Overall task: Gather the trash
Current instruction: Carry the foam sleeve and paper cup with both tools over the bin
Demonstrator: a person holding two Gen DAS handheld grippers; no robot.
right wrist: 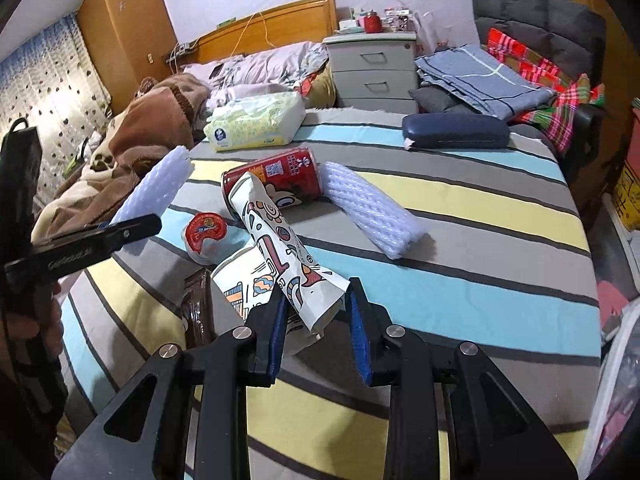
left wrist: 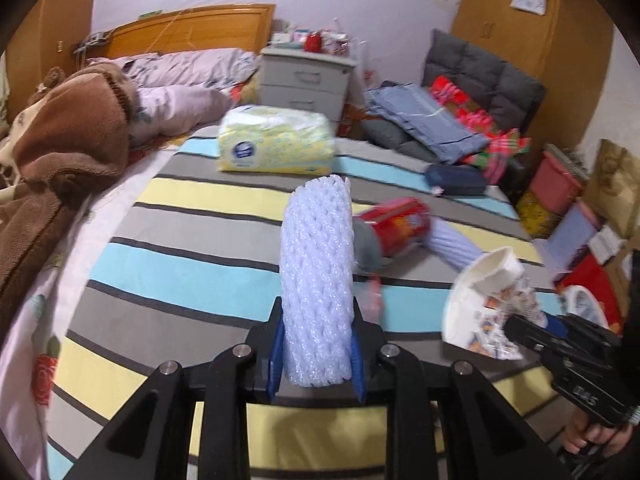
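Your left gripper is clamped on a white foam net sleeve, which stands upright between the blue pads above the striped bedspread. In the right wrist view that same sleeve pokes out past the black finger at the left edge of the picture.

Your right gripper is closed on a crushed paper cup with cartoon prints; the flattened base end sits between its pads and the rest of the cup slants up and away to the left, off the bed.

More trash lies on the bedspread ahead of you. A red can lies on its side near the middle, and a second foam net sleeve lies just to its right, touching it or very close. A small cup with a red foil lid lies near the can, on the left. A pack of tissues rests farther back, and a dark blue case lies near the far right edge of the bed.
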